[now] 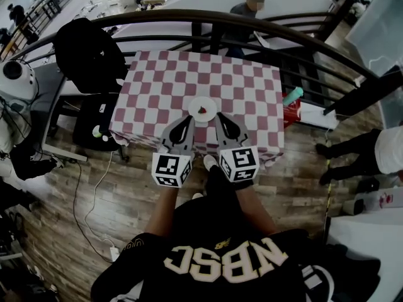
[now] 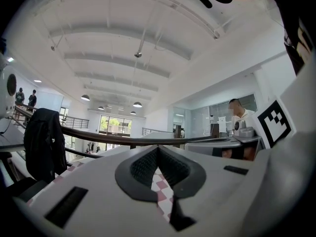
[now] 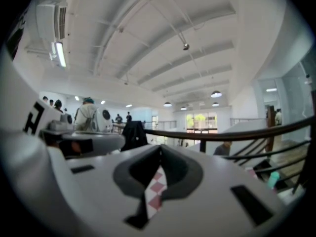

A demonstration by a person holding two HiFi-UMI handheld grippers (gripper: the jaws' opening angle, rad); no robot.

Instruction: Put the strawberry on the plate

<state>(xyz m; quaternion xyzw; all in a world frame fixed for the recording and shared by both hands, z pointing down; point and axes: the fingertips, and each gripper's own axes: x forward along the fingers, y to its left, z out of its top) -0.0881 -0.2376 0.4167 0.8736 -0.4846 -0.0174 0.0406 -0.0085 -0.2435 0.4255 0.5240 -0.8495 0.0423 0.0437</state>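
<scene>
Ahead, strawberry [image 1: 202, 111] on plate [image 1: 192, 107] on checkered table [image 1: 252, 83], railing [image 1: 208, 19] beyond; left gripper [image 1: 188, 119], right gripper [image 1: 219, 116] closed, empty.

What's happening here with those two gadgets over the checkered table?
A person holds a gripper in each hand above a red-and-white checkered table. The strawberry already sits on the small white plate just ahead of them. Both the left gripper and the right gripper have their jaws shut and hold nothing.

Table [image 1: 239, 87] bare around plate [image 1: 191, 109], open from near edge. Railing [image 1: 208, 19] blocks far side; jacket [image 1: 88, 52] hung there crowds left corner.
</scene>
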